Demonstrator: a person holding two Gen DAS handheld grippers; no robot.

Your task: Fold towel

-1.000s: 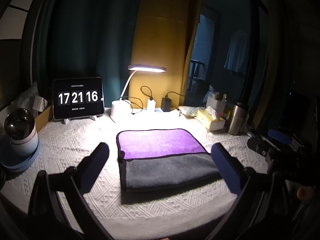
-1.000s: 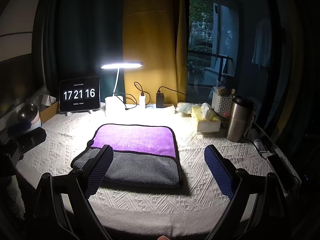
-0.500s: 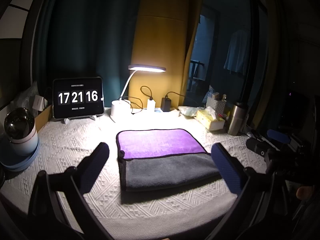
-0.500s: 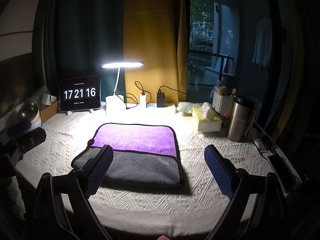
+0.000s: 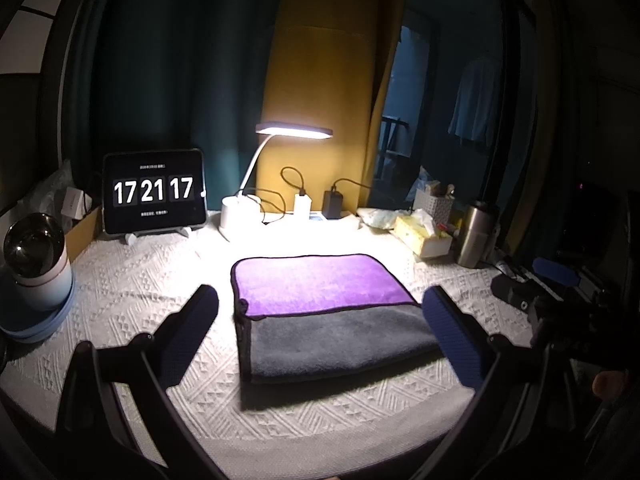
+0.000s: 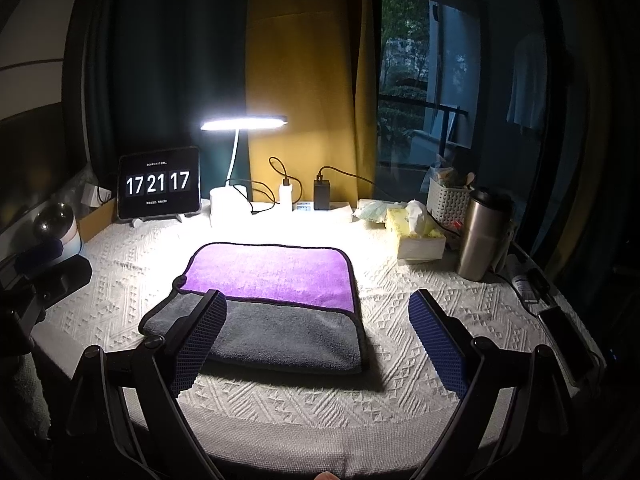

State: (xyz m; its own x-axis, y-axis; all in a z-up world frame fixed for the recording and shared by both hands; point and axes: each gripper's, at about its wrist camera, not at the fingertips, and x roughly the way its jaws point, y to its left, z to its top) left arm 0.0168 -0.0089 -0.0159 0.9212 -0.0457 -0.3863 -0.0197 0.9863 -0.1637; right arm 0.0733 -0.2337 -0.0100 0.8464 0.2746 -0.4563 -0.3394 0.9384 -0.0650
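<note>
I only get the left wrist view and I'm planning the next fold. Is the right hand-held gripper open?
Observer: Yes. The right wrist view shows the right hand-held gripper with its fingers wide apart and nothing between them, facing the towel.
Operator: Anything at the far right that I should avoid?
Observer: A phone lies flat by the right edge of the tablecloth, nearer to us than the metal flask.
</note>
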